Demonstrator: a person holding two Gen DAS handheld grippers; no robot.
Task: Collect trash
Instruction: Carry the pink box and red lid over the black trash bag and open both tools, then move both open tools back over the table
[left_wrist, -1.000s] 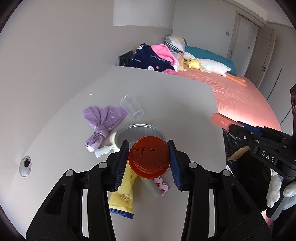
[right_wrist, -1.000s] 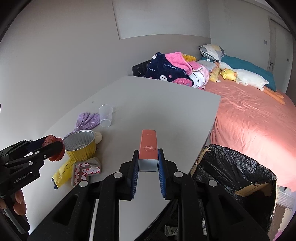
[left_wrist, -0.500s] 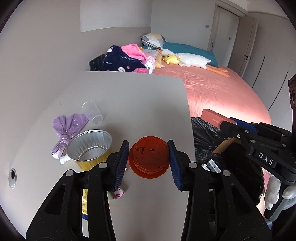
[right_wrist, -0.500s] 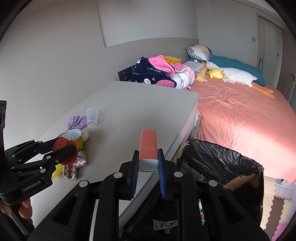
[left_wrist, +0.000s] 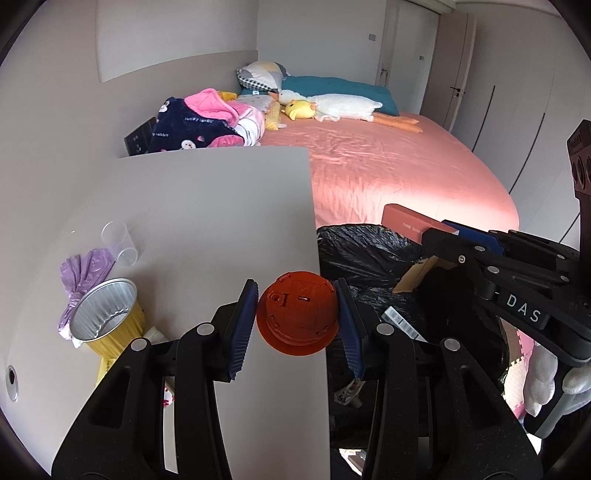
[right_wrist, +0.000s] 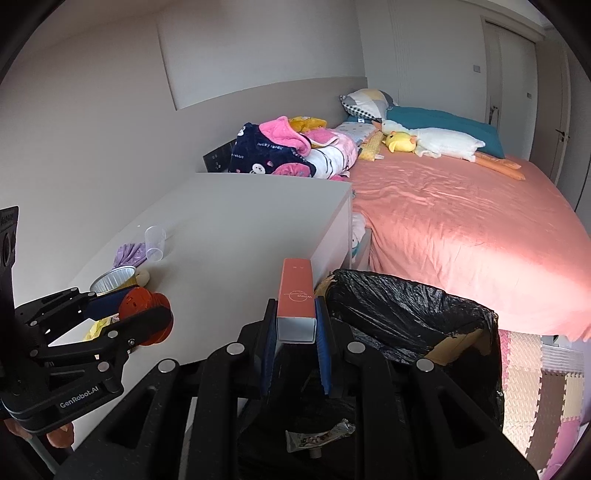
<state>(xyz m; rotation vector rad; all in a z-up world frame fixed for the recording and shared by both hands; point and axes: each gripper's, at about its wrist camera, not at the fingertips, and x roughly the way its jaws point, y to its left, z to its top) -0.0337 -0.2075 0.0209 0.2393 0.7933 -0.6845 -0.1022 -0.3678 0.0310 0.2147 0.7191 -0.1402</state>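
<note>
My left gripper (left_wrist: 297, 291) is shut on a round orange plastic lid (left_wrist: 297, 314) and holds it over the table's right edge, beside the black trash bag (left_wrist: 365, 251). The same lid (right_wrist: 146, 308) shows at the left of the right wrist view. My right gripper (right_wrist: 295, 314) is shut on a long salmon-pink box (right_wrist: 296, 291), which hangs just left of the bag's open mouth (right_wrist: 406, 314). That box (left_wrist: 410, 223) also appears above the bag in the left wrist view. Some scraps lie inside the bag.
On the grey table (left_wrist: 207, 206) lie a foil cup (left_wrist: 103, 314), a purple bag (left_wrist: 83, 273), a clear plastic cup (left_wrist: 120, 243) and yellow wrappers. A pink bed (right_wrist: 461, 229) with clothes and plush toys stands behind the trash bag. Foam mats (right_wrist: 535, 398) cover the floor.
Both grippers have swung rightward from over the table toward the trash bag, each keeping its grip. The lid now hangs at the table's edge and the box next to the bag's mouth.
</note>
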